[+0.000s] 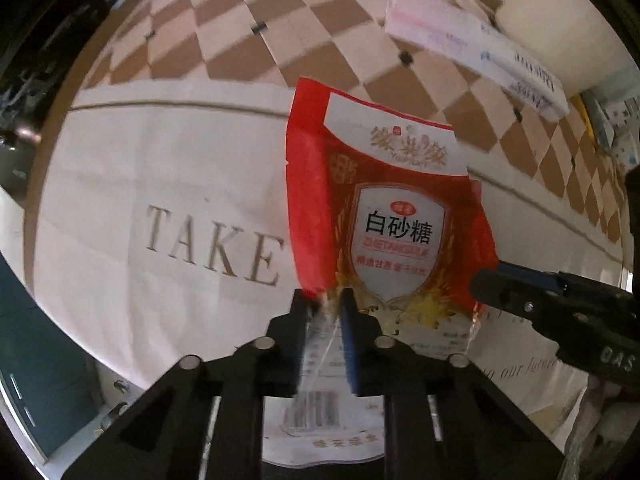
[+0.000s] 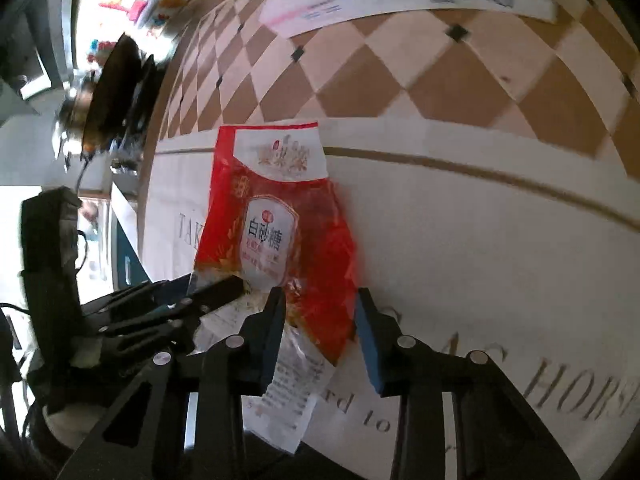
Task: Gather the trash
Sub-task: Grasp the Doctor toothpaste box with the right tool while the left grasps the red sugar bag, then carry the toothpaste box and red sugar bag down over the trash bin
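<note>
Two tongs are at work on one piece of trash, a red sugar packet (image 1: 384, 216) with a white shield label. My left tongs (image 1: 326, 304) are clenched on the lower end of the packet, the two pads pressed close with the clear plastic pinched between them; the red printed part stands up past the tips, and the barcode end trails back under the tongs. My right tongs (image 2: 320, 300) are spread wide, released, with the packet's red side lying in the gap between the pads; I cannot tell whether either pad touches it. In the left view the right tongs reach in beside the packet's edge.

Behind the packet hangs a white bag (image 1: 160, 184) lettered TAKE, the packet close against its face. Above the bag runs a brown and cream checked floor (image 1: 280, 40), and beyond the packet's top lies a flat white and pink box (image 1: 472, 40).
</note>
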`<action>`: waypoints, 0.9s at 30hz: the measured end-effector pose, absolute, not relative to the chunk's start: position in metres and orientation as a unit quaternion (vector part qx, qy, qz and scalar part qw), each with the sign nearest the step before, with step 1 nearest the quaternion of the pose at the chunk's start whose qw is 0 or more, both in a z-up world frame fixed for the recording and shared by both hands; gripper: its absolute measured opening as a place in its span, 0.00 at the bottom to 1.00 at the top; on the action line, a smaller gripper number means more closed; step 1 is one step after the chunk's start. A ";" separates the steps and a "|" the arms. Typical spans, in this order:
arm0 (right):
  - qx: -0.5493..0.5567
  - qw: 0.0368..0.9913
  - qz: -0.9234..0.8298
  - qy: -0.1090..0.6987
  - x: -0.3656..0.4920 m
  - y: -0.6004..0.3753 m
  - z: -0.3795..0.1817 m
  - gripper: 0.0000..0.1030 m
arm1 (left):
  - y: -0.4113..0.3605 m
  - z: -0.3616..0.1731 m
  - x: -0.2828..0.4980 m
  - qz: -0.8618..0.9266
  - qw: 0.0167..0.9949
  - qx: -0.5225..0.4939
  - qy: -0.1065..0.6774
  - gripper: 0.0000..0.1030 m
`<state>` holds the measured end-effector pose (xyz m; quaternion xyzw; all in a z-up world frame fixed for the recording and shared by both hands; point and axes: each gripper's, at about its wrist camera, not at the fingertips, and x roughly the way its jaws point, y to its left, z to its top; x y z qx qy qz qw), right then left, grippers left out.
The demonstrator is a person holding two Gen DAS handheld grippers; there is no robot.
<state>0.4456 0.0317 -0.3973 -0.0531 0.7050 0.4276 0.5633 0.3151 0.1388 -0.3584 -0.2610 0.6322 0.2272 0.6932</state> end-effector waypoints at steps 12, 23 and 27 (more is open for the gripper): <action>-0.394 0.615 0.409 0.547 0.491 0.139 -0.316 0.87 | 0.189 -0.282 0.342 0.421 0.725 -0.162 0.520 0.10; -0.541 0.553 0.355 0.525 0.551 0.208 -0.379 0.78 | 0.231 -0.298 0.369 0.444 0.710 -0.183 0.516 0.10; -0.465 0.570 0.360 0.573 0.564 0.206 -0.380 0.67 | 0.234 -0.300 0.364 0.442 0.708 -0.187 0.517 0.10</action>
